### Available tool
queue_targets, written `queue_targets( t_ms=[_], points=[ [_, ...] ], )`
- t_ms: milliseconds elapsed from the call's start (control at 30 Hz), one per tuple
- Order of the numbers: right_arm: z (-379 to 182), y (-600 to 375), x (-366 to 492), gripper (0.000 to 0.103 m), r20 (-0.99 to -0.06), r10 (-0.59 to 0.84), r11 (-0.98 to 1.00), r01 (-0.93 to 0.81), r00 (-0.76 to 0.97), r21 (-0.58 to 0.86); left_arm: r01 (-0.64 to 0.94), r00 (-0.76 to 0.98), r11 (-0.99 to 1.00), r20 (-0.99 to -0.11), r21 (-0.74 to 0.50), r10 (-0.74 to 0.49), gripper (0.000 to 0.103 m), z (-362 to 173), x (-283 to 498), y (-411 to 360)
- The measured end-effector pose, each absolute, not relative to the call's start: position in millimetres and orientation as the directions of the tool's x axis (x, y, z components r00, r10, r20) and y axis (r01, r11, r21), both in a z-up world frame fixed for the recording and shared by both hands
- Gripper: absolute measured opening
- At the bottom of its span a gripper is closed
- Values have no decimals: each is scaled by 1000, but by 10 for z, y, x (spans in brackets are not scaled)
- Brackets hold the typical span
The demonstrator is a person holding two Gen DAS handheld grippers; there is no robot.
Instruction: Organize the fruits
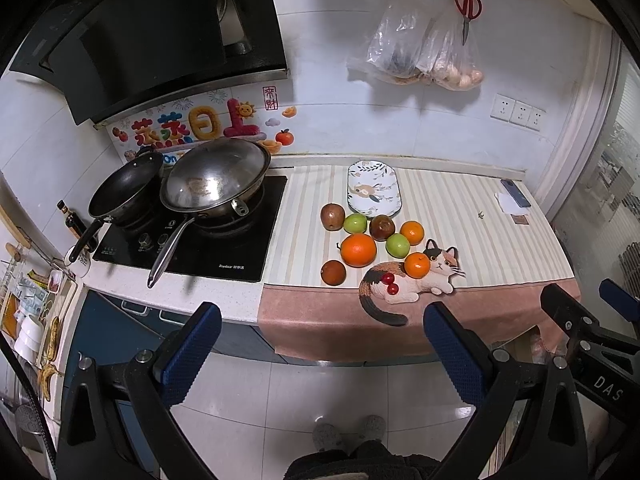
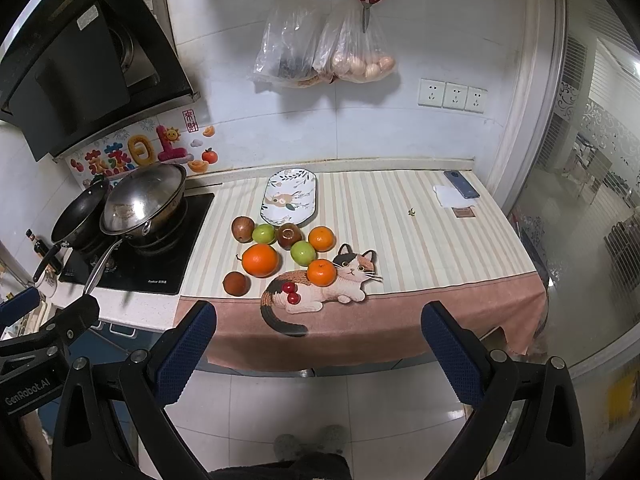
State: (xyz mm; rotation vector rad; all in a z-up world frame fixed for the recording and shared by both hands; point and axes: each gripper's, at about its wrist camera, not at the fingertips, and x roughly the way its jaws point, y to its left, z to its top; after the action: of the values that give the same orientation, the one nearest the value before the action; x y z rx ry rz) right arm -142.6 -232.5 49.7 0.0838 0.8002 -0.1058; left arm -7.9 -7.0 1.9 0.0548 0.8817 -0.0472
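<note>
Left wrist view: left gripper (image 1: 322, 344) and right gripper (image 2: 318, 342) (jaws spread, empty) hang short of the counter's front edge. Left to right: stove (image 1: 192, 236), clustered fruits (image 1: 370, 242) mid-counter, before the empty oval plate (image 1: 374, 188) at the back edge, their likely destination

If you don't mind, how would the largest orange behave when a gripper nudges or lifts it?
The largest orange looks round, so a nudge would probably roll it into the green fruit beside it. Its skin looks glossy, so it might slip unless the pads close across its middle.
</note>
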Motion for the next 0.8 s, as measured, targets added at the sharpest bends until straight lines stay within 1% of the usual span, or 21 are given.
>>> queue_targets(
  t_ms=[567,800],
  points=[
    [504,-2332,-1449,103,-718,-59,991,125,693,39,63,636,998,-771,29,-18,103,19,-87,-73],
    [525,-2333,-1463,103,-715,-57,991,125,696,42,63,644,998,-765,23,-23,103,128,-128,-86]
  ],
)
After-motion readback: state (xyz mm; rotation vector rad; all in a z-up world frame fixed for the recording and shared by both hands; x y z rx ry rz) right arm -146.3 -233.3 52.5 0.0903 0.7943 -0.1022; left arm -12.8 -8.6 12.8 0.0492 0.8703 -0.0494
